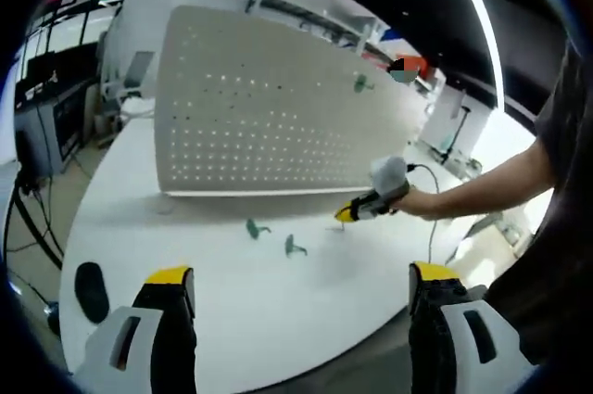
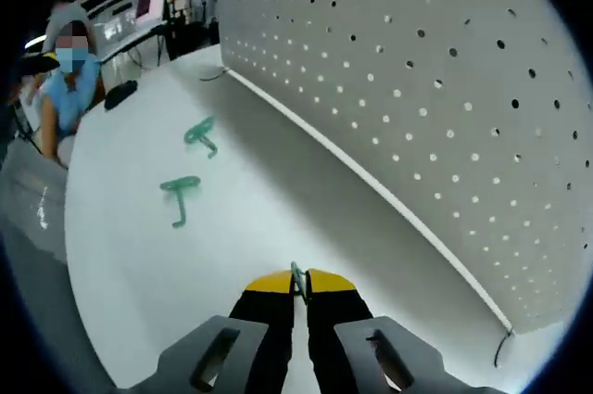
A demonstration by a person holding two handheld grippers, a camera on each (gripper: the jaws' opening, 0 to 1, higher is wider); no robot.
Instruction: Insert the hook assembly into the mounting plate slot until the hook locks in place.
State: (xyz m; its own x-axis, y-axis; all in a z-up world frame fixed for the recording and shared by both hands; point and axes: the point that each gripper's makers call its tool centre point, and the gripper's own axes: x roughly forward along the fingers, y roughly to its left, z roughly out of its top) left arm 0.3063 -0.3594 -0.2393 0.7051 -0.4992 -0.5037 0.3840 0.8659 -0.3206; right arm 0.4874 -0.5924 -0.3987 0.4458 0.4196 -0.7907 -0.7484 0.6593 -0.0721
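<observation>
the right gripper point(image 2: 298, 285), at the bottom middle of the right gripper view, has its jaws pressed close together on a small green hook point(image 2: 297, 275). only a thin bit of the hook sticks up between the yellow tips, so i can't be sure how well it is held. in the left gripper view this same gripper point(image 1: 345, 215) sits right of the middle, held by a person's hand point(image 1: 414, 199), low and near the foot of the pegboard point(image 1: 269, 116).

the left gripper point(image 1: 301, 273) is at the bottom of its own view with its jaws wide apart and nothing in them.

two more hooks lie loose on the table. in the right gripper view one hook point(image 2: 199, 134) is upper left and the other hook point(image 2: 179, 194) is just below it. a fourth hook point(image 1: 360, 84) already hangs on the board, in the upper right of the left gripper view.

what could go wrong: the hook is tiny and held by its tip, so it may twist or slip out when pushed at a hole. if it goes in crooked, it will not lock. a hard push could also tip the board.

the white table point(image 2: 139, 255) is smooth and round at its edge. the board stands up on it, full of little holes. the room looks like a big office, with desks and screens far behind, and a long light point(image 1: 477, 14) on the ceiling.
</observation>
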